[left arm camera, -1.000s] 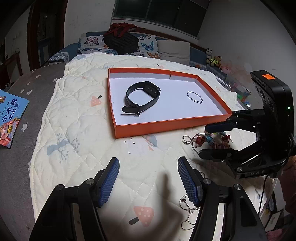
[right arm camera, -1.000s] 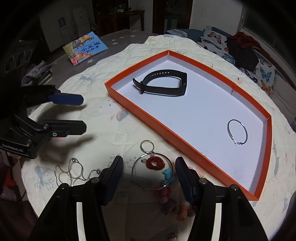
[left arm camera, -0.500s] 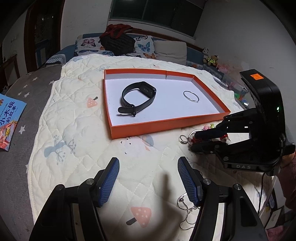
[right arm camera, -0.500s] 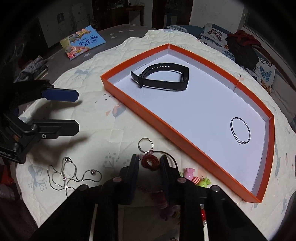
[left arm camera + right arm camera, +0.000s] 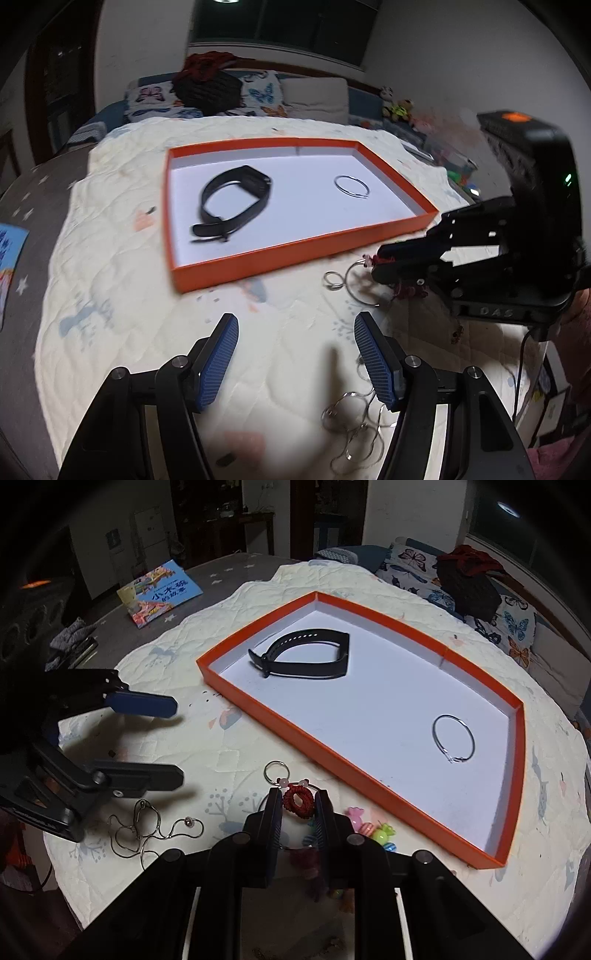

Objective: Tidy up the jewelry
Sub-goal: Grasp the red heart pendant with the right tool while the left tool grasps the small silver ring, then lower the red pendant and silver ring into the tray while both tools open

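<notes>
between the closing right tool [image 5: 297, 805]: the red charm [image 5: 298, 800].

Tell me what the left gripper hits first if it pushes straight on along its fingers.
Probably the bare quilt just short of the orange tray: the left gripper points down at empty cloth, nothing between its open fingers. Depth is uncertain.
</notes>
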